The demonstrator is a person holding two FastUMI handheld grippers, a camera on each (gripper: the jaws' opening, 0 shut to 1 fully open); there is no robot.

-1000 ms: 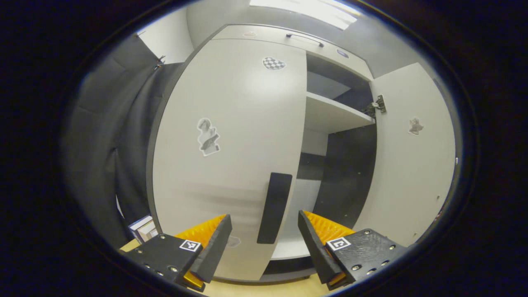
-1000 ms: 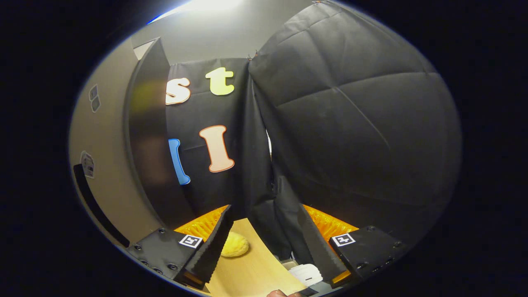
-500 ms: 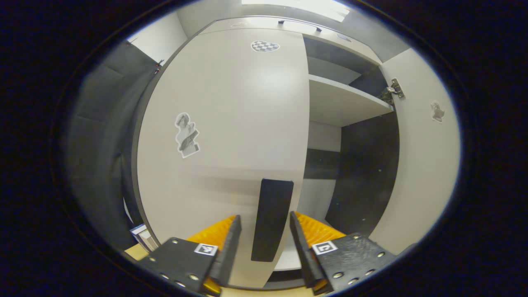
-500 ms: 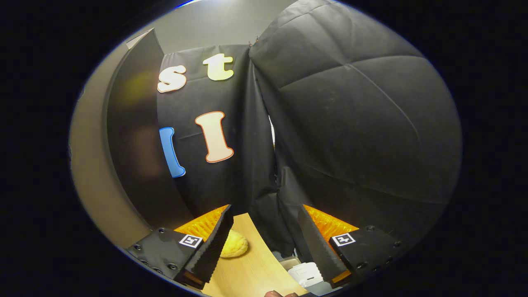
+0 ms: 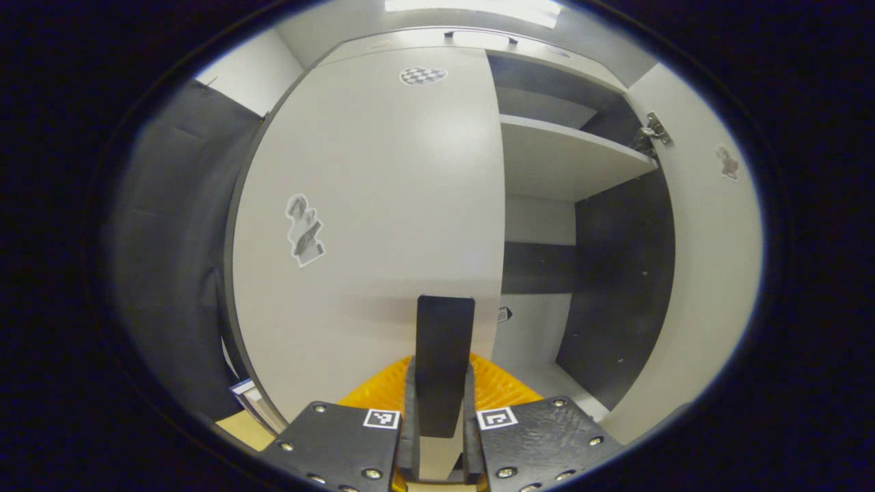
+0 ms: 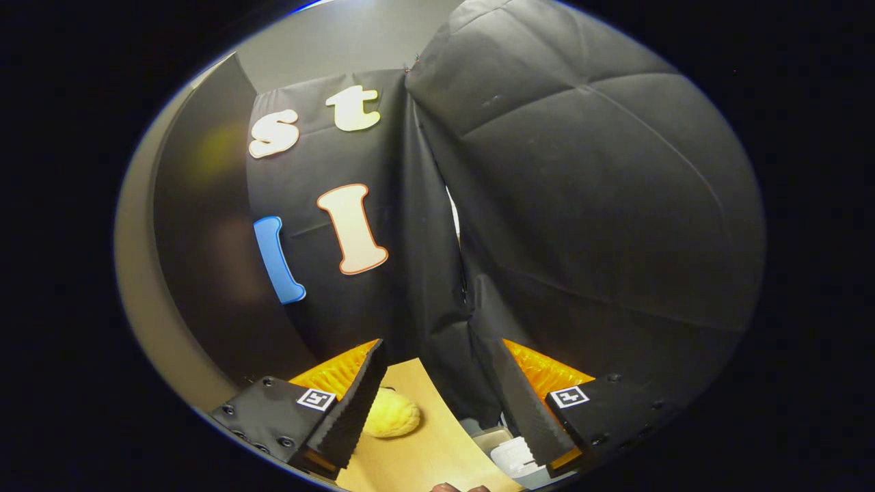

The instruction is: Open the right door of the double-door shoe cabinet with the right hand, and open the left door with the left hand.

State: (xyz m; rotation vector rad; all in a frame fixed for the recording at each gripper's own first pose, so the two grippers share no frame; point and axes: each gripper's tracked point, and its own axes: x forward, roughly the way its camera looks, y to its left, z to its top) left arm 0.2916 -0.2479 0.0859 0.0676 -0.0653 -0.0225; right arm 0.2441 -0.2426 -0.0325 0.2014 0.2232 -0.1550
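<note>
Cabinet (image 5: 383, 205) in the left gripper view: pale left door closed at centre, a dark upright handle (image 5: 443, 355) at 6 o'clock near its right edge. The left tool (image 5: 437, 437) is clamped on that handle, a finger on each side. At 3 o'clock the right door (image 5: 711, 260) stands swung open, showing a shelf (image 5: 560, 157) and dark inner wall.

Right gripper view: the right tool (image 6: 437, 403) has its fingers apart, holding nothing, above a wooden counter (image 6: 424, 458) with a yellow bun (image 6: 391, 418) at 6 o'clock.
</note>
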